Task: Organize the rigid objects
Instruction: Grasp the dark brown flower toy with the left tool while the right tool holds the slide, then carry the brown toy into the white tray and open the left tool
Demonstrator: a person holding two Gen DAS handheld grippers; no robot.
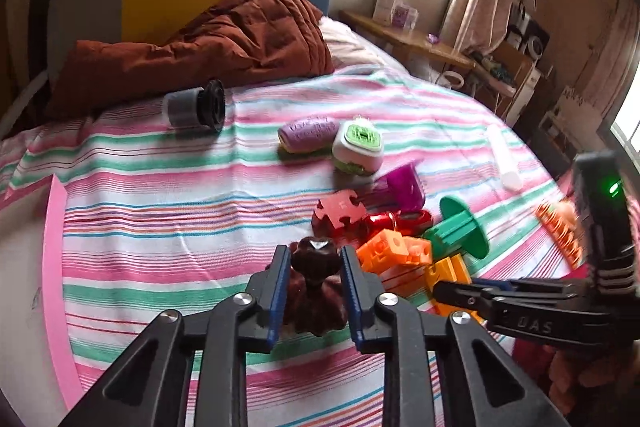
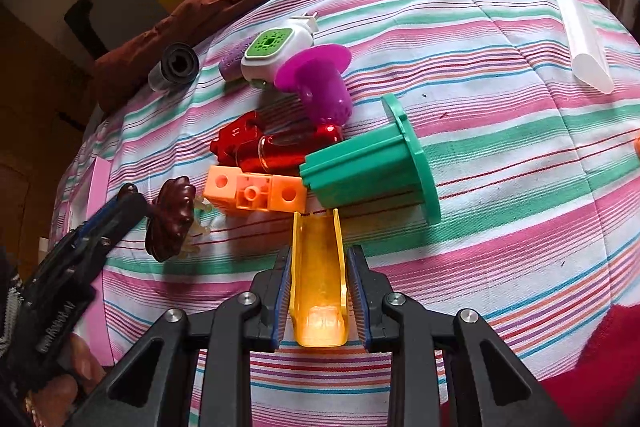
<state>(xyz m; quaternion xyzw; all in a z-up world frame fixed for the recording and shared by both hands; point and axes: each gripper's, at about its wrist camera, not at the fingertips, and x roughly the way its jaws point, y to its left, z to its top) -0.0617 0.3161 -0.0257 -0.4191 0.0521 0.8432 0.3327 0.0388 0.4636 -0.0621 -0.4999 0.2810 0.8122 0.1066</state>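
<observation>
On the striped bedsheet (image 1: 160, 195) lies a pile of plastic pieces. My left gripper (image 1: 314, 253) is shut on a dark brown hair claw clip (image 1: 316, 283), its blue pads against both sides of the clip; the right wrist view shows the clip (image 2: 172, 219) tilted at the left. My right gripper (image 2: 318, 251) is shut on a yellow channel-shaped piece (image 2: 318, 287), just in front of the joined orange cubes (image 2: 254, 193) and the green flanged piece (image 2: 360, 167). Behind them lie a red clear piece (image 2: 276, 147) and a purple one (image 2: 320, 79).
Farther back lie a white-and-green plug device (image 1: 358, 145), a lilac oblong (image 1: 308, 135) and a black-grey cylinder (image 1: 196, 107). A white tube (image 2: 586, 43) lies at the right. A brown quilt (image 1: 224, 39) is heaped at the bed's head. A pink board edge (image 1: 56, 267) runs along the left.
</observation>
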